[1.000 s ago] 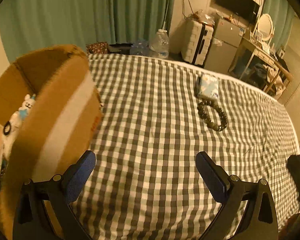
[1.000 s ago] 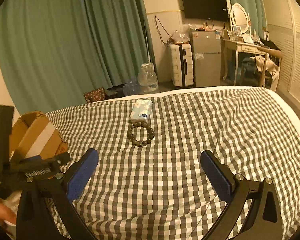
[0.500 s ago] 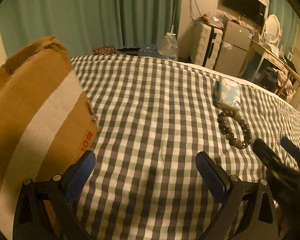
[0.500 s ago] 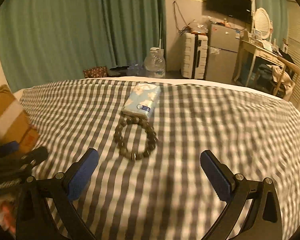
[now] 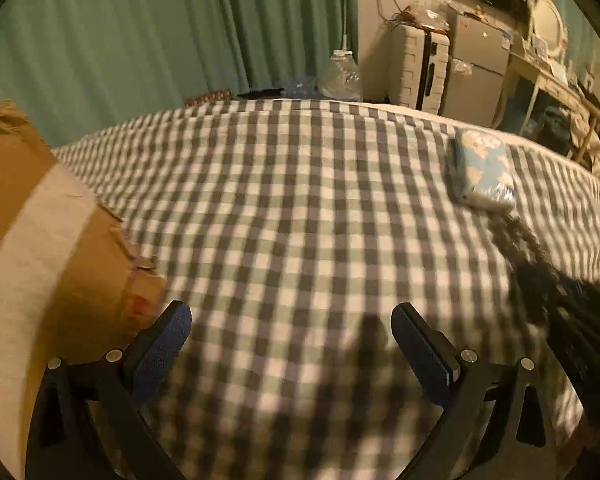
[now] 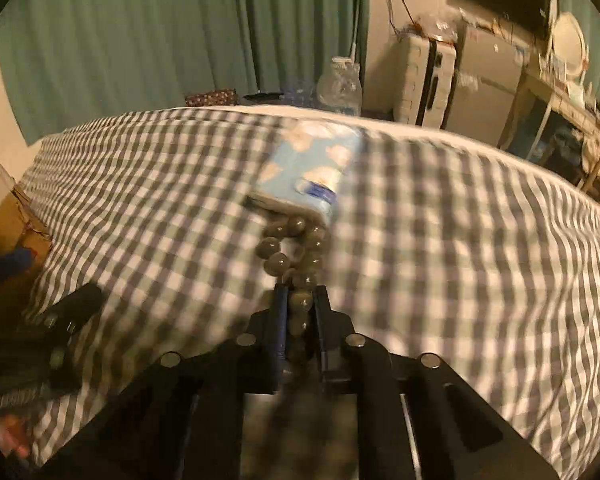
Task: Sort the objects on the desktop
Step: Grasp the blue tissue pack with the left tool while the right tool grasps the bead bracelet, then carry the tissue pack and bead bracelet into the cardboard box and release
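A bracelet of dark round beads (image 6: 296,256) lies on the checked bedcover, squeezed narrow. My right gripper (image 6: 300,300) is shut on its near end, beads pinched between the blue pads. Just beyond the bracelet lies a light blue tissue pack (image 6: 312,168), also seen at the right in the left wrist view (image 5: 484,168). My left gripper (image 5: 290,328) is open over bare cover, nothing between its fingers. A brown cardboard box (image 5: 32,248) with a pale tape band stands close at its left. The right gripper shows blurred at the right edge of the left wrist view (image 5: 548,280).
The checked bedcover (image 5: 300,200) spans both views. Behind the bed hang green curtains (image 5: 160,32); a water bottle (image 5: 340,76), a white suitcase (image 5: 416,68), a small fridge and a cluttered desk stand at the back right.
My right gripper came down onto the bracelet and shut on it, bunching the beads. My left gripper sank and slid along the box, which now hides its inside.
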Demonstrator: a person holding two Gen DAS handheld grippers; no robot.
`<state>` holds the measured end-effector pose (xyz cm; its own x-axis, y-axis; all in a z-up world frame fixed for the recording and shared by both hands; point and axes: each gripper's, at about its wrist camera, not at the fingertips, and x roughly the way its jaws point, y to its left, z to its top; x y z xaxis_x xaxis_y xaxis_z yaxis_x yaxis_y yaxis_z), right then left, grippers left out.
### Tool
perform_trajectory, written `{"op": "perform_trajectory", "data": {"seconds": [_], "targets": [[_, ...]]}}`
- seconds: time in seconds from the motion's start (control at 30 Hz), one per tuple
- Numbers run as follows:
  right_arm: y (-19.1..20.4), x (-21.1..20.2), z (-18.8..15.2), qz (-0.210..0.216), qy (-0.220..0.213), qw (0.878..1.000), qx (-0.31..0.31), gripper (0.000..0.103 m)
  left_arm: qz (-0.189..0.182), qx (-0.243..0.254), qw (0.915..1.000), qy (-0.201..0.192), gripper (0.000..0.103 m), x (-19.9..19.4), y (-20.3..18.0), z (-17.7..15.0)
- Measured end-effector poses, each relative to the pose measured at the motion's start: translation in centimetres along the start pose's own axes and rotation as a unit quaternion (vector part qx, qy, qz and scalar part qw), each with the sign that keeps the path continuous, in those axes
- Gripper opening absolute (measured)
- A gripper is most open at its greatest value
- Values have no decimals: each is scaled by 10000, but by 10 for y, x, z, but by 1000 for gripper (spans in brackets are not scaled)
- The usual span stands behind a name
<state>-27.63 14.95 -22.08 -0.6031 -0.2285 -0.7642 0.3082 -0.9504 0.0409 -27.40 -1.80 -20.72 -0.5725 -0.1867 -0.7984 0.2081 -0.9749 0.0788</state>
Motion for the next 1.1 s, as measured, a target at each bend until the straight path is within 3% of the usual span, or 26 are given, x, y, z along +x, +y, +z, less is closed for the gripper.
{"op": "perform_trajectory", "data": {"seconds": [0.13, 0.37, 0.5, 0.53, 0.57, 0.6, 0.73, 0.9, 1.03, 1.1], "targets": [[-40, -23, -8, -171, -75, 9989, 439, 11, -409, -147, 9990, -61, 103, 2, -32, 18], [-100, -48, -15, -393, -155, 9916, 1221, 11, -741, 477, 9955, -342, 103, 13, -114, 61], [-118, -56, -14, -342, -245, 9891, 1414, 11, -465, 660, 9967, -79, 103, 36, -149, 79], [-121, -57, -15, -295, -245, 9886, 1453, 11, -413, 737, 9964, 49, 98, 43, -154, 84], [-125, -57, -14, -272, -261, 9880, 1498, 11, -380, 815, 9959, 120, 86, 47, -158, 87], [-128, -57, -15, -220, -268, 9872, 1559, 11, -343, 825, 9960, 49, 51, 49, -160, 88], [-132, -49, -11, -25, -178, 9849, 1720, 11, -558, 740, 9955, 199, 51, 44, -155, 81], [-124, -54, -14, 91, -131, 9841, 1768, 11, -880, 464, 9930, 640, 51, 30, -122, 61], [-106, -69, -25, 152, -45, 9871, 1595, 11, -938, 686, 9864, 1160, 51, 1, -91, 40], [-88, -77, -37, 70, 128, 9906, 1363, 11, -1013, 874, 9838, 1192, 51, -19, -77, 31]]}}
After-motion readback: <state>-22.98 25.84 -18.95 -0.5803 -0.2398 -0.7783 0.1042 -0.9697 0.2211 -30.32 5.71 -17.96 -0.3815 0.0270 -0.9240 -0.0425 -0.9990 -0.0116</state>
